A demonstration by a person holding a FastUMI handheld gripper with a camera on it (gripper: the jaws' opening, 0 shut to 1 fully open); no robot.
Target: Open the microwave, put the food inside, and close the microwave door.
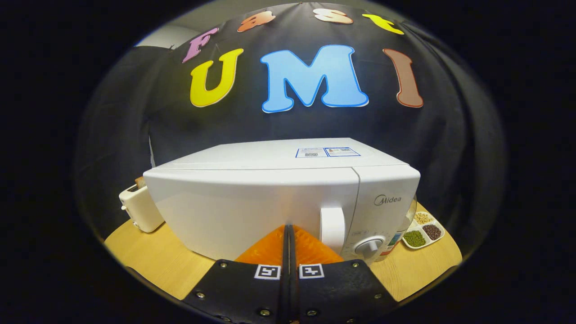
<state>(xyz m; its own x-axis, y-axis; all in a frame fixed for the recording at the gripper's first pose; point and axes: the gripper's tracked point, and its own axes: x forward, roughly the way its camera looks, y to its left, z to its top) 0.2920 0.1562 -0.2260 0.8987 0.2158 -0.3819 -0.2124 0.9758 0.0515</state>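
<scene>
Right ahead of the fingers sits the microwave (279,198), square on to us, its door fully closed and its upright handle (332,228) standing at the door's right edge, just left of the control panel and its round knob (369,247). That's the thing to go for first, by my reading: nothing has been opened yet, so the task looks to be at its very start.

And the gripper (288,231)? Fingers pressed together, barely a slit between them, nothing in their hold. The tips point at the lower front of the door, a touch left of that handle. Whether they are touching the door or hovering just short of it, I cannot tell from this angle. The tool is held low and roughly level, aimed straight into the appliance. Closed fingers make sense for an approach, though they would need to part, or hook round, to pull that handle.

Now outward. To the left of the microwave, tucked close beside its near corner, a toaster (140,209) with what looks like a slice of bread poking from the top. To the right, past the control panel, a divided dish (423,233) holding green, dark and pale grains in separate compartments; something like a bottle stands between it and the microwave, mostly hidden. Everything rests on a round wooden table (148,261). Which item counts as the food, I can't say for sure.
</scene>
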